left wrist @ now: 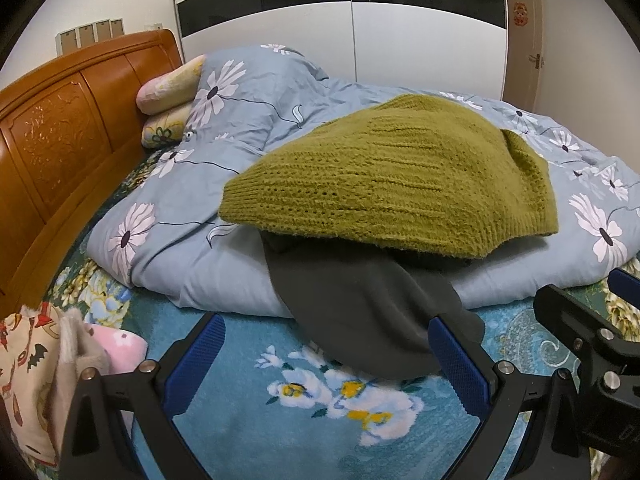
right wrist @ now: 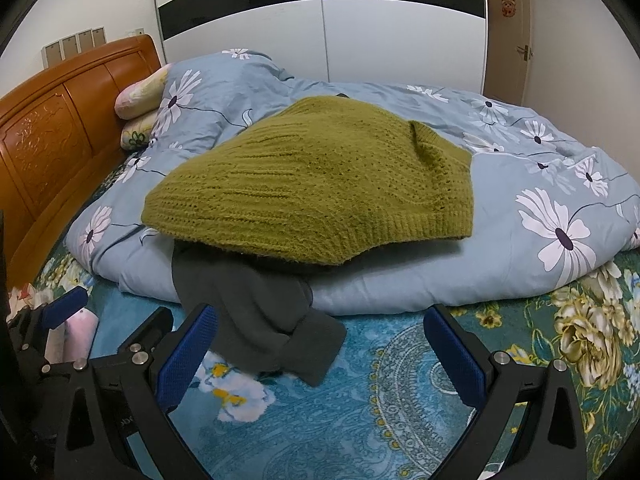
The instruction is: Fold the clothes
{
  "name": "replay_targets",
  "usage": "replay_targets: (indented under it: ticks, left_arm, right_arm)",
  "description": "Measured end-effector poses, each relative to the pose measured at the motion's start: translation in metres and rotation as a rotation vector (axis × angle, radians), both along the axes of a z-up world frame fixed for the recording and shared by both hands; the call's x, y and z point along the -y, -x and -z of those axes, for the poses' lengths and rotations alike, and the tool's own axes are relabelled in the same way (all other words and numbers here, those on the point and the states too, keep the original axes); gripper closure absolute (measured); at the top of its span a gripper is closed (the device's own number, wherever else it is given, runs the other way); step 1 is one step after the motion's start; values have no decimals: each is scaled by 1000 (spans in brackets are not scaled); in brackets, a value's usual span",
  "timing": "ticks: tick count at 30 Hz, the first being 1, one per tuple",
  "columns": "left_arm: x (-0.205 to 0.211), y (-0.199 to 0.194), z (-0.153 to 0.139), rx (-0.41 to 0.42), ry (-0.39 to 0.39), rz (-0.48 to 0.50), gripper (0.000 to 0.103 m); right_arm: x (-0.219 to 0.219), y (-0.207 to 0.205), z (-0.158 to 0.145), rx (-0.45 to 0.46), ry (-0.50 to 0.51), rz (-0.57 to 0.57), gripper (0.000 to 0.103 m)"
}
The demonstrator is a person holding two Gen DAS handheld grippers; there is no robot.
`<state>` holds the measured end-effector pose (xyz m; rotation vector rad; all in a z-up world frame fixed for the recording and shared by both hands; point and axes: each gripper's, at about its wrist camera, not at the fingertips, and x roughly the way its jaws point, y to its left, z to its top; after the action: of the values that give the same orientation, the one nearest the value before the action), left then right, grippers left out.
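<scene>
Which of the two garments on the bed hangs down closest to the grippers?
The dark grey garment. It spills off the blue floral duvet toward the open left gripper, while the green knitted sweater lies on top, farther back.

My left gripper (left wrist: pixel 324 360) and right gripper (right wrist: pixel 320 354): matt black plastic frames, blue knurled rubbery pads (left wrist: pixel 198 364), shiny metal screws. Green sweater (left wrist: pixel 384 184) at 12 o'clock is chunky ribbed knit, fuzzy. Dark grey garment (left wrist: pixel 360 312) under it is smooth matt cloth. Duvet (right wrist: pixel 500 240) is soft, creased printed cotton. Bed blanket (right wrist: pixel 360 420) is plush short pile. Headboard (left wrist: pixel 60 140) at 10 o'clock is glossy varnished carved wood. Wardrobe (right wrist: pixel 360 20) has glossy panels.
</scene>
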<state>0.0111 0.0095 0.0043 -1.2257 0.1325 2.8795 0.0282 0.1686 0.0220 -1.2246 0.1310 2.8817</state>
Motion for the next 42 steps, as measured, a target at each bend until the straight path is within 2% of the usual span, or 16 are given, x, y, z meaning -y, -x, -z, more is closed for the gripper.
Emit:
replay_targets:
  ticks: [17,20,23,26,29,32,42]
  left_arm:
    - [3,3,13,39,9,-16,0]
    - [-2,5,13,28,34,3,0]
    - [-14,13,9,2,70,64,0]
    - [-51,28,10,-12,155,180,0]
    - [-94,42,12,-38,231,299,0]
    - [-152,52,20,-115,360,416,0]
    - [-287,89,93,-327,840,548,0]
  right_arm:
    - [-5,-2,9,18,-2,11,0]
    - [-8,-2,11,19,5,13,0]
    - [-16,-4,12,10,11,19,0]
    - [-38,-11,15,-3,9,70,0]
    - [-73,-20,21,14,49,151,0]
    - [-105,-31,26,30,81,226,0]
    - [-176,-86,39,87,52,341,0]
